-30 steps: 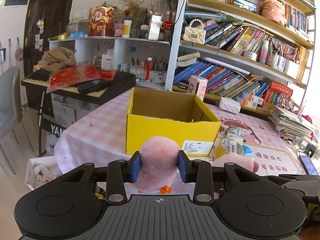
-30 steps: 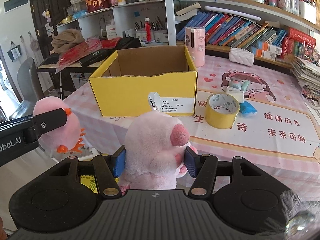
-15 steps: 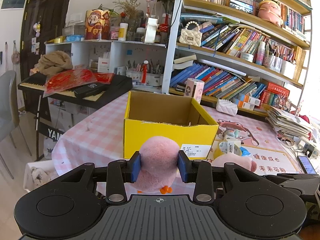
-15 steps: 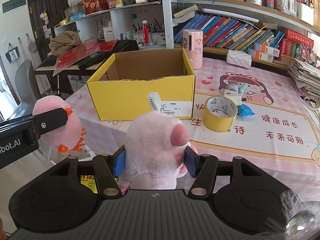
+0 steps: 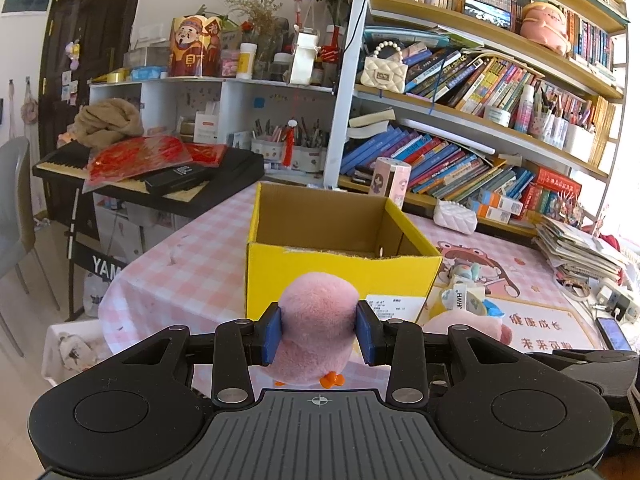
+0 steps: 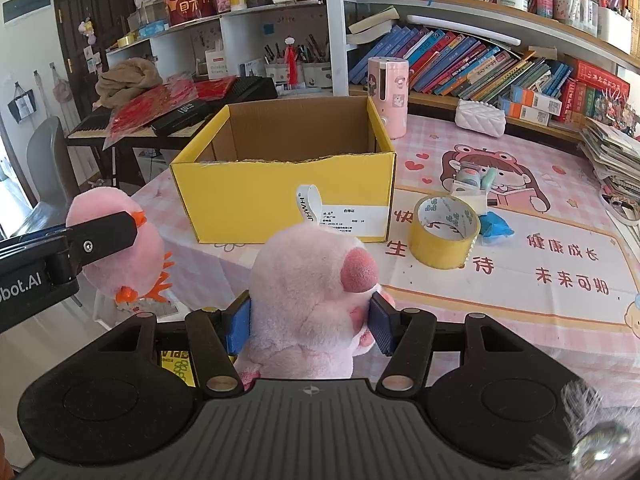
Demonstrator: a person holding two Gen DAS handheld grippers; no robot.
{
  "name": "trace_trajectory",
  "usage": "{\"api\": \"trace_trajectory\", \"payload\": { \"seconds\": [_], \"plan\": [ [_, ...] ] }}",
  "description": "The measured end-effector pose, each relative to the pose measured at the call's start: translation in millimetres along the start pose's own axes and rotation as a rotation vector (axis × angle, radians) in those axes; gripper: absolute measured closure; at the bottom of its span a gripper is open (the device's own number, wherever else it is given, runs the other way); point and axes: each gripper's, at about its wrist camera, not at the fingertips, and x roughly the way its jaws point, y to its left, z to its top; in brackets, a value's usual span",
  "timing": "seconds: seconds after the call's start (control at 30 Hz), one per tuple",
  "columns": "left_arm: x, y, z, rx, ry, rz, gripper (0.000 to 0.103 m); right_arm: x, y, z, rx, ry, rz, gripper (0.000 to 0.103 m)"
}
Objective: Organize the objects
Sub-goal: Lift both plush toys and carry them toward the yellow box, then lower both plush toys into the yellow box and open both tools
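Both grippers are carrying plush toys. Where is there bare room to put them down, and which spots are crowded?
The yellow box shows no contents. Bare pink checked cloth lies between the box and the keyboard. The printed mat is free in front of the tape roll. It is crowded behind the tape roll, around the small toys, and by the paper stack.

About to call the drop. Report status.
Left gripper shut on pink chick plush. Right gripper shut on pink pig plush. Yellow box ahead, open. Nothing in the way.
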Motion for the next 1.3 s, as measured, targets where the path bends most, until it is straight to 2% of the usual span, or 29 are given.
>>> {"api": "trace_trajectory", "payload": {
  "seconds": [0.17, 0.37, 0.6, 0.73, 0.97, 1.3],
  "plan": [
    [11.9, -4.4, 10.2, 0.019, -0.038, 0.013, 0.066, 3.2, -4.8, 11.3, -0.015, -0.045, -0.005, 0.047],
    [36.6, -10.6, 31.0, 0.041, -0.078, 0.028, 0.066, 14.7, -16.8, 43.0, -0.023, -0.131, -0.017, 0.047],
    [83.2, -20.0, 67.2, 0.054, -0.12, 0.054, 0.066, 45.1, -35.9, 106.2, -0.032, -0.227, 0.007, 0.047],
    [113.5, -28.9, 80.8, 0.056, -0.112, 0.071, 0.066, 65.6, -48.1, 138.7, -0.052, -0.275, 0.02, 0.047],
    [160.5, -37.8, 89.6, 0.045, -0.049, 0.112, 0.066, 116.4, -63.6, 174.1, -0.115, -0.24, 0.071, 0.047],
    [211.6, -35.5, 84.7, 0.011, 0.087, 0.173, 0.066, 188.6, -64.5, 193.1, -0.219, -0.095, 0.157, 0.047]
  ]
}}
